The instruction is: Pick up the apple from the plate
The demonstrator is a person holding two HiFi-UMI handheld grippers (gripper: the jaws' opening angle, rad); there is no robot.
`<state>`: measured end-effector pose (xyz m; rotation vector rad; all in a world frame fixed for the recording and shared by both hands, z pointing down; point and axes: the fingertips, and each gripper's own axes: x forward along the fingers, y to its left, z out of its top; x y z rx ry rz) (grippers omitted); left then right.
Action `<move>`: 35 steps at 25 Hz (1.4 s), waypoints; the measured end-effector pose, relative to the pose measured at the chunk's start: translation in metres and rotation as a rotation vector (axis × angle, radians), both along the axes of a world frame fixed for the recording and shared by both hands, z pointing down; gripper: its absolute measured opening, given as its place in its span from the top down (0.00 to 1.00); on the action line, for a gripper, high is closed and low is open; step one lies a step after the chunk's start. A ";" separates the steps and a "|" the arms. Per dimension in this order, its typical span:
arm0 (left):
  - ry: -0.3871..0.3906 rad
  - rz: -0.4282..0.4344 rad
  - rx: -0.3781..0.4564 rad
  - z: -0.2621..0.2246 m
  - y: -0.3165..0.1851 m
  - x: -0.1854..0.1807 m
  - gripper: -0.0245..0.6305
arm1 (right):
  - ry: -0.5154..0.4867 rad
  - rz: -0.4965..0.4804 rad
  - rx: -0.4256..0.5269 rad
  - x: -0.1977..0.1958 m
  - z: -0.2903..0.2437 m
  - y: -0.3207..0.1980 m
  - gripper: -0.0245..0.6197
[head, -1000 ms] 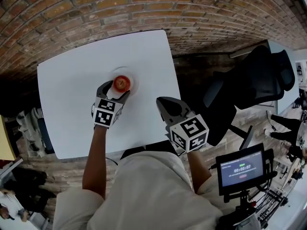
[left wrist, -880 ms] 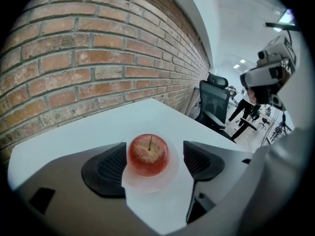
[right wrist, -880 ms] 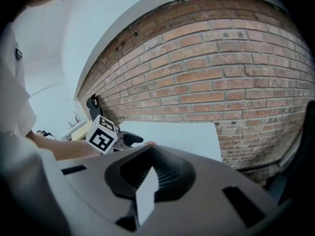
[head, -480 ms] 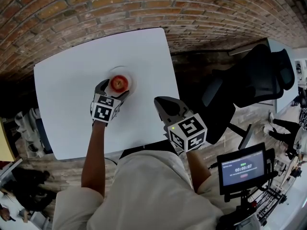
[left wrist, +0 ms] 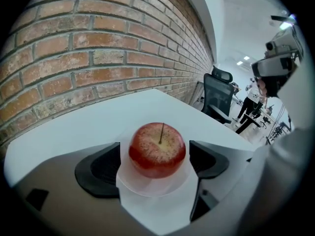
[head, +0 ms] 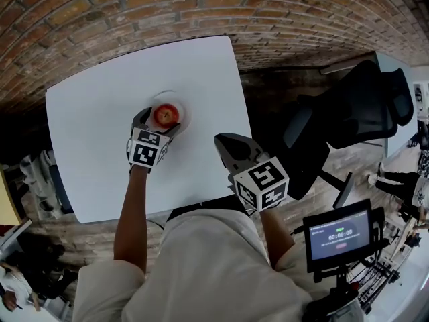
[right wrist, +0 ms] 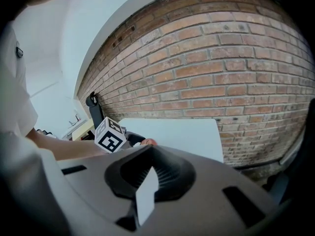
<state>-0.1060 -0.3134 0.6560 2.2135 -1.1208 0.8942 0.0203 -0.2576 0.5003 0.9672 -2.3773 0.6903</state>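
Apple (left wrist: 157,150) sits between left gripper's (left wrist: 154,157) just-opened jaws; touching neither.

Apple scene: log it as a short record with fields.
apple: red, stem up, on the plate
plate: pale, on the white table
left gripper: jaws apart on either side of the apple, not touching it; they have just been opening
right gripper: near the table's edge, jaws together, empty

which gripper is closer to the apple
Left. The left gripper straddles the apple, its jaws having just been opening; the right gripper hangs well off it, near the right edge of the table.
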 end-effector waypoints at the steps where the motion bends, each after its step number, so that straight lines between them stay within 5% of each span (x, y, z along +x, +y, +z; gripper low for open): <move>1: -0.002 0.008 0.002 0.001 0.000 0.001 0.31 | 0.001 0.000 -0.002 0.000 0.001 0.000 0.96; 30: -0.098 0.032 0.019 0.014 0.001 0.004 0.31 | 0.009 0.020 -0.037 0.016 0.018 0.007 0.96; 35: -0.106 0.017 0.027 0.013 -0.001 0.002 0.38 | 0.011 0.022 -0.042 0.018 0.021 0.009 0.96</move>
